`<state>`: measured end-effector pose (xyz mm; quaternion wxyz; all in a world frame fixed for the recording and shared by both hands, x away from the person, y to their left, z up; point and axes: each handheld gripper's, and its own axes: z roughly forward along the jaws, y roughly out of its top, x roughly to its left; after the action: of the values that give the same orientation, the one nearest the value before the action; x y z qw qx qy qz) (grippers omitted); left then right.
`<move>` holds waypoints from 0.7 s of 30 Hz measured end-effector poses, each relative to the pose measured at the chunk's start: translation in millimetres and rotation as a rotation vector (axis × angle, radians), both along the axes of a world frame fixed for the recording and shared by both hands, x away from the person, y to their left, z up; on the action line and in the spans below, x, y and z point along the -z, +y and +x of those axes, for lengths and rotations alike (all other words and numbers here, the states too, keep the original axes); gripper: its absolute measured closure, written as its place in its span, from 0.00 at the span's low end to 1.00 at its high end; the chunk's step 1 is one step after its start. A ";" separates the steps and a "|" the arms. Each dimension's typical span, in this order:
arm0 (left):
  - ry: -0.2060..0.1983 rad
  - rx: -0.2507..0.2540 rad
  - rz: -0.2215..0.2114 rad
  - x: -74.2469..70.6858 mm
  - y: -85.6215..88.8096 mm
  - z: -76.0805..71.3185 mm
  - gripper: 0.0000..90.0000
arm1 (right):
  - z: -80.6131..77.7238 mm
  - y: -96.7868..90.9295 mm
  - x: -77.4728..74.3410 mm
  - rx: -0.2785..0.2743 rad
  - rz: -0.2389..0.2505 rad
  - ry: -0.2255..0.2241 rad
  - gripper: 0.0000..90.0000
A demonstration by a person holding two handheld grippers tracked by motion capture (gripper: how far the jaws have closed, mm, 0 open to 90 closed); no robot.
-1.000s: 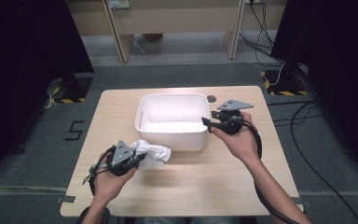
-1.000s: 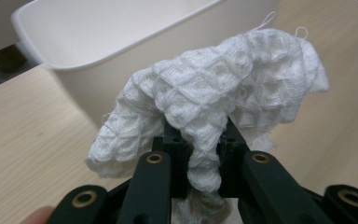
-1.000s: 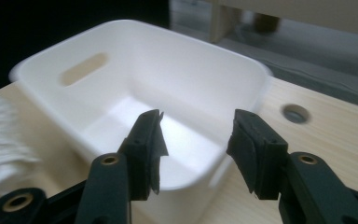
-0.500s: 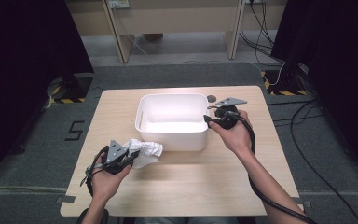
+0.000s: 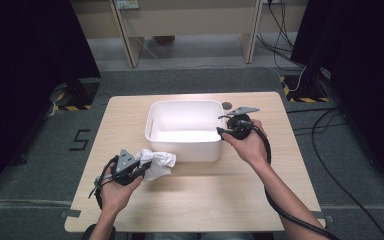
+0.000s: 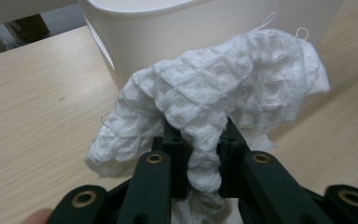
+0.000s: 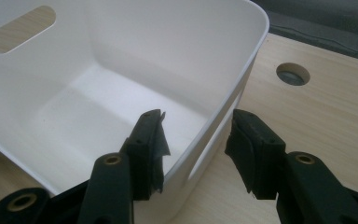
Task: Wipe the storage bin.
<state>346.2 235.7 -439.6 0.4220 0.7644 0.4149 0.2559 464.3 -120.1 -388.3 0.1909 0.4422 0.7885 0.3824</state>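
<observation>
Right gripper (image 5: 222, 131) was lowered astride bin (image 5: 200, 150) wall, fingers wide, closing; cloth (image 6: 223, 88) clamped by left gripper (image 6: 200, 154), not yet binned.

Tub (image 5: 186, 131) on the counter (image 5: 200, 200), near the far edge. Cloth (image 5: 156, 163) just before the tub's near left corner, pinched in the left gripper (image 5: 139, 168). Right gripper (image 5: 221, 131) at the tub's right wall, one jaw inside, one outside.

My view: light wooden table (image 5: 195, 200) on grey carpet floor (image 5: 190, 80). Black curtains (image 5: 25, 55) flank both sides. Pale wooden furniture legs (image 5: 122, 32) behind. Cables (image 5: 285, 22) trail across floor; yellow-black hazard tape (image 5: 305, 95) near curtain bases.
</observation>
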 end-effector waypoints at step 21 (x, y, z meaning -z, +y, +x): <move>0.012 -0.044 0.015 -2.3 5.7 -5.1 0.86 | -10.0 4.5 -8.6 0.045 0.030 0.015 0.64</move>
<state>341.1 241.4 -437.4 0.4079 0.7597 0.4323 0.2638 454.3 -115.6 -379.7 0.1867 0.4655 0.7741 0.3862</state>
